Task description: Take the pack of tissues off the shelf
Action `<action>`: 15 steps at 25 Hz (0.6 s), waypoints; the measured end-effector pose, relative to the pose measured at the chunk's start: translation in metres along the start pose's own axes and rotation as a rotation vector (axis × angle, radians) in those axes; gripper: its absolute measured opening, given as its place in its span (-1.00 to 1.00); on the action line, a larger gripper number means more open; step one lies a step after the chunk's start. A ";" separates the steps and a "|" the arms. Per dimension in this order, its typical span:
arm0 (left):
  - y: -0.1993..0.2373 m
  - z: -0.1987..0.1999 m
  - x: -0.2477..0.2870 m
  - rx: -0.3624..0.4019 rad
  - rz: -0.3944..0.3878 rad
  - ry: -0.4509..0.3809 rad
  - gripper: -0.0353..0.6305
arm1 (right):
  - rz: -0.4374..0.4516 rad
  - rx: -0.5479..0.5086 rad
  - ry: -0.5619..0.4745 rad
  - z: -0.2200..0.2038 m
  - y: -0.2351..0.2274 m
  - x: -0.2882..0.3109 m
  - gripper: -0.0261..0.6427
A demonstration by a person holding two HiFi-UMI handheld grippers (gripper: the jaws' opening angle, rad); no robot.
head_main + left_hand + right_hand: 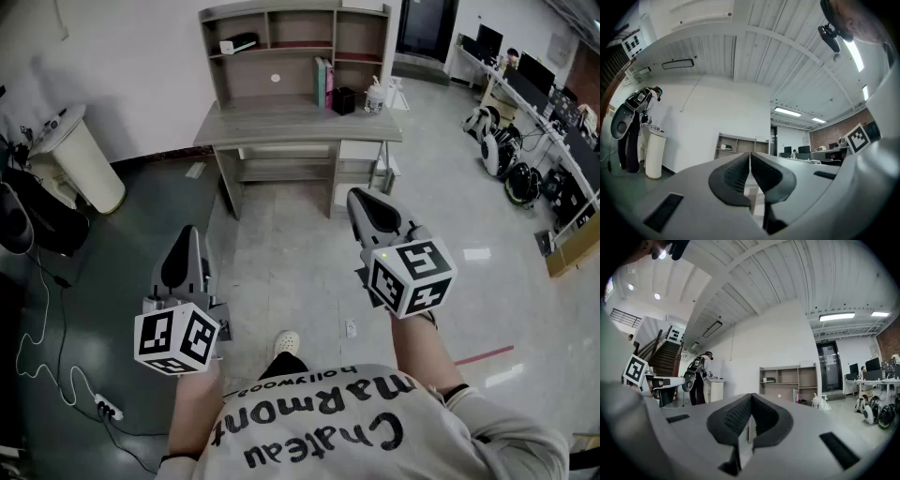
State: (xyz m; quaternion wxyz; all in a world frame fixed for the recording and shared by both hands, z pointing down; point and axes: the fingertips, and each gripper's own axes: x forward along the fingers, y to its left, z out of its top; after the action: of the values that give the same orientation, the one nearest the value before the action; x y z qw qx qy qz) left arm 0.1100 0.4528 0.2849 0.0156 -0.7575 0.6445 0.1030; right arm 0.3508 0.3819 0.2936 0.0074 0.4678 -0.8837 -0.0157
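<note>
Lying in the shelf's [298, 11] upper left compartment, the pack of tissues [238, 44] is well apart from both grippers; books [323, 82] and a bottle [375, 95] stand on the desk [281, 124] beneath. Open floor [281, 248] stretches between. The left gripper [187, 232] and right gripper [357, 196] are each clamped together, empty.

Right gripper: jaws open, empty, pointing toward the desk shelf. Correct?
Not quite. The right gripper has its jaws together, not open, as the right gripper view shows. The rest holds: nothing is between them, and it points toward the desk shelf.
</note>
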 end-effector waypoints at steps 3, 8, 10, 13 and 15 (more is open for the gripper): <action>0.003 0.001 0.001 -0.003 0.001 0.001 -0.82 | 0.002 0.017 0.001 0.000 0.000 0.003 -0.90; 0.006 -0.001 0.000 -0.002 0.005 0.004 -0.82 | 0.002 0.018 0.009 -0.003 0.001 0.004 -0.90; 0.008 -0.002 -0.001 -0.003 0.008 0.008 -0.82 | 0.004 0.018 0.016 -0.005 0.002 0.006 -0.90; 0.011 -0.009 -0.002 -0.007 0.007 0.023 -0.82 | 0.009 0.031 0.034 -0.014 0.003 0.009 -0.90; 0.016 -0.015 0.002 -0.016 0.000 0.039 -0.82 | 0.005 0.031 0.049 -0.021 0.001 0.015 -0.90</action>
State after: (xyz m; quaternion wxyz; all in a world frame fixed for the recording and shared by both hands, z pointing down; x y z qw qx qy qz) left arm 0.0972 0.4453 0.3013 -0.0029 -0.7593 0.6440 0.0933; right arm 0.3419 0.3695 0.3145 0.0218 0.4658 -0.8846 0.0093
